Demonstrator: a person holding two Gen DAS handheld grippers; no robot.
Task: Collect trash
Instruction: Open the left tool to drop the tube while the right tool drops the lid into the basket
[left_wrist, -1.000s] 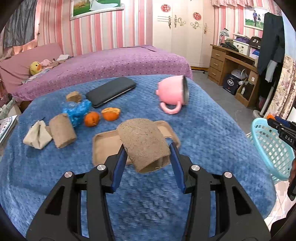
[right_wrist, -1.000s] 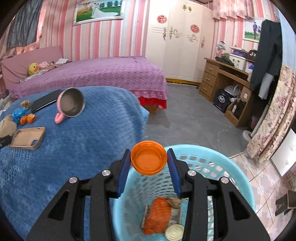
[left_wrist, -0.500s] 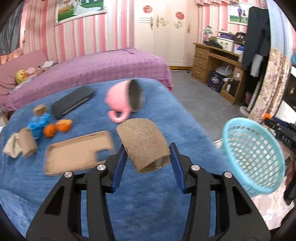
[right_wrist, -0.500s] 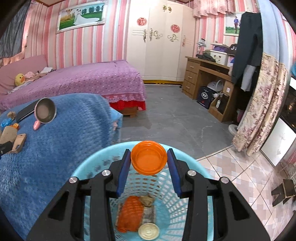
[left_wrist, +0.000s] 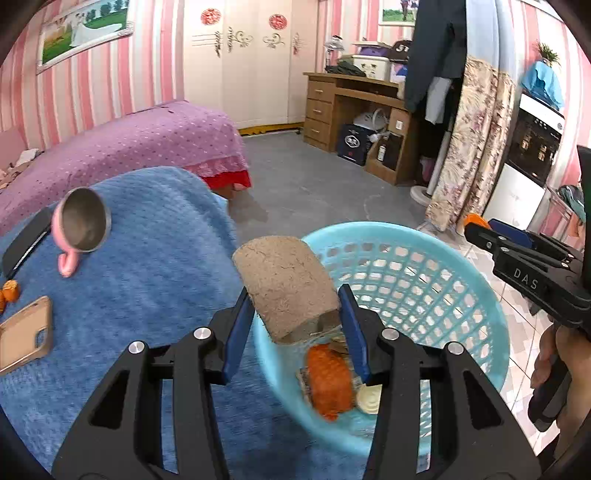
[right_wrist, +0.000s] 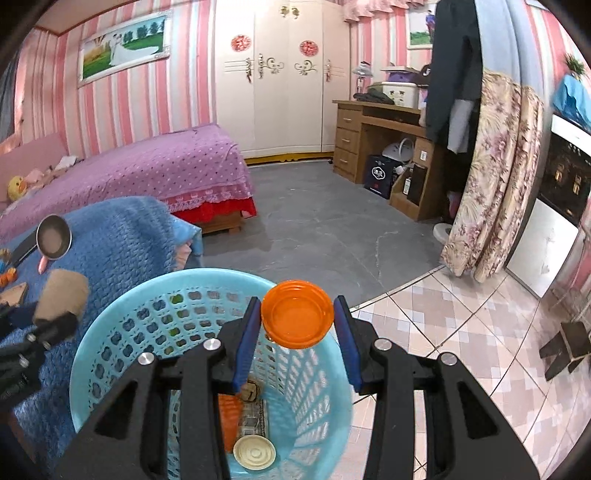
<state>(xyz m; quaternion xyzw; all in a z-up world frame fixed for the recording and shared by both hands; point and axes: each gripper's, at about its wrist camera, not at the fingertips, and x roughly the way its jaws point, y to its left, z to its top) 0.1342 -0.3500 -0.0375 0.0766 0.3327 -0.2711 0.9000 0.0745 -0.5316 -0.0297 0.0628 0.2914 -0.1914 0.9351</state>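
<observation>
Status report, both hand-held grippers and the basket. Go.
Left hand-held gripper shut on cardboard roll, at basket rim. Right hand-held gripper shut on orange lid, over basket. Nothing blocking.

A rough, brown, fibrous cardboard-like tube (left_wrist: 286, 286), curved like a half-roll, is clamped between two blue pads, tilted with its open end facing down, over the near-left rim of a light-blue round plastic basket with a lattice wall (left_wrist: 436, 291). A round, shallow orange plastic lid (right_wrist: 297, 314) is pinched by its edges, face-on, above the basket's far-right rim. In the basket's bottom lie a crumpled orange netted wrapper (left_wrist: 330, 380), a cream-white round lid (right_wrist: 255, 452) near it, a printed flat packet (right_wrist: 253, 419), and a small brownish scrap (right_wrist: 251, 391) farther back.
</observation>
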